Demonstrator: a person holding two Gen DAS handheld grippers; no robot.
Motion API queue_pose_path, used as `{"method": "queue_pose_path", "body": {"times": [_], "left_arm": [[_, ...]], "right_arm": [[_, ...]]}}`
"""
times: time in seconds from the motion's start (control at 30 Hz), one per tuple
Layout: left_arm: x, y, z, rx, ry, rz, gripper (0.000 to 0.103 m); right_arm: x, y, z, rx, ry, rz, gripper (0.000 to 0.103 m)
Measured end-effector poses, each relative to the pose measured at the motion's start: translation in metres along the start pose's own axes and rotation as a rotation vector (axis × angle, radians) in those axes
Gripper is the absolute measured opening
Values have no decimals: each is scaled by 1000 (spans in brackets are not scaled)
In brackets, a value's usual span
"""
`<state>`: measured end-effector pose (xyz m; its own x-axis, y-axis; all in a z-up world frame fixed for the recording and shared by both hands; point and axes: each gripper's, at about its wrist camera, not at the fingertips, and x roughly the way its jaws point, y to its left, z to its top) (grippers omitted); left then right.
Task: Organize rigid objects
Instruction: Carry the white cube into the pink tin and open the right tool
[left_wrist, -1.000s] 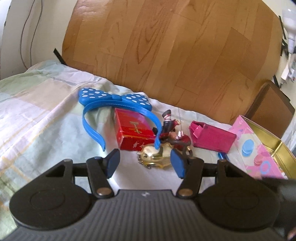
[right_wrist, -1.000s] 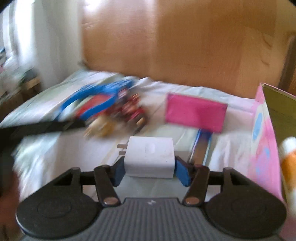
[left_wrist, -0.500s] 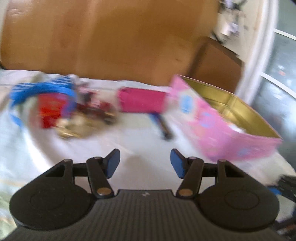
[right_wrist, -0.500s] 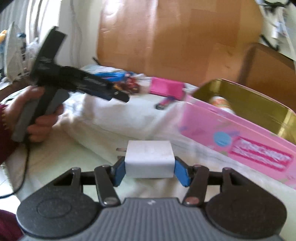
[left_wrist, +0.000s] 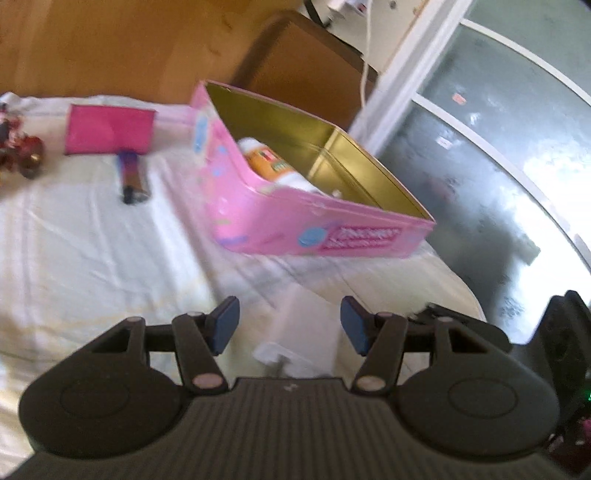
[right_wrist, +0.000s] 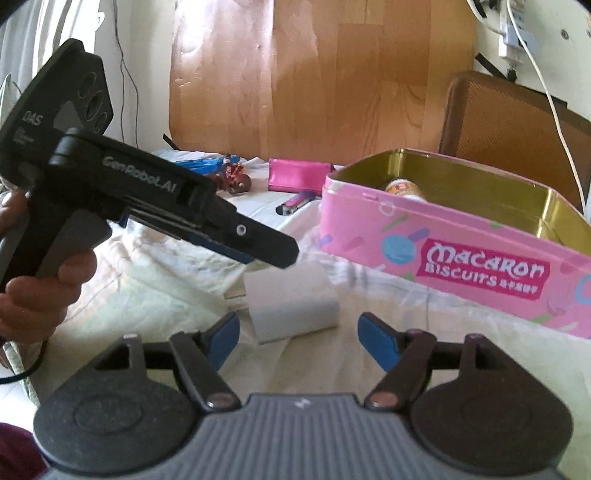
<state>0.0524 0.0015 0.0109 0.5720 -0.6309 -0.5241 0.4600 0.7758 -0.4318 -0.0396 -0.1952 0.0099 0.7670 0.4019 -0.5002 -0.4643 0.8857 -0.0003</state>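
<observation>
Right gripper (right_wrist: 297, 338): the jaws are opening, and the blue pads stand clear of the white rectangular plastic charger block (right_wrist: 291, 304), which lies on the pale bed sheet (right_wrist: 155, 280) just ahead of them, untouched on both sides. Left gripper (left_wrist: 290, 328): the jaws are apart with nothing clamped; in its own view the same white block appears, blurred, on the sheet between and below the pads.

Beyond the block, to the right, stands the open pink rectangular biscuit tin with a gold interior (right_wrist: 436, 236). Inside it lies a small jar with an orange label and white ends (left_wrist: 271, 162); any other contents are too blurred to identify.

Farther back on the sheet lie a purple and black lighter (right_wrist: 295, 203), a flat magenta case (right_wrist: 299, 177) just behind it, a red and dark figurine (right_wrist: 236, 179), and a blue plastic hairband (right_wrist: 201, 162).
</observation>
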Motion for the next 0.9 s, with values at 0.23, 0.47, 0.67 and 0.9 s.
{"method": "queue_pose_path", "body": {"times": [0.23,0.47,0.67,0.9], "left_arm": [[15,-11,-8,35,42,19,61],[1,-41,27,114,-30,-39,55],[24,-95,72,297,-79,-86,55],[53,-99,113,222,-139,-18,57]], "right_arm": [[14,2,5,-19,20,39,57],[-6,-10,12,20,-98,50,55],[-23,-32,40,39,-228,-28,54],[-23,-76,58,47,-311,-212,54]]}}
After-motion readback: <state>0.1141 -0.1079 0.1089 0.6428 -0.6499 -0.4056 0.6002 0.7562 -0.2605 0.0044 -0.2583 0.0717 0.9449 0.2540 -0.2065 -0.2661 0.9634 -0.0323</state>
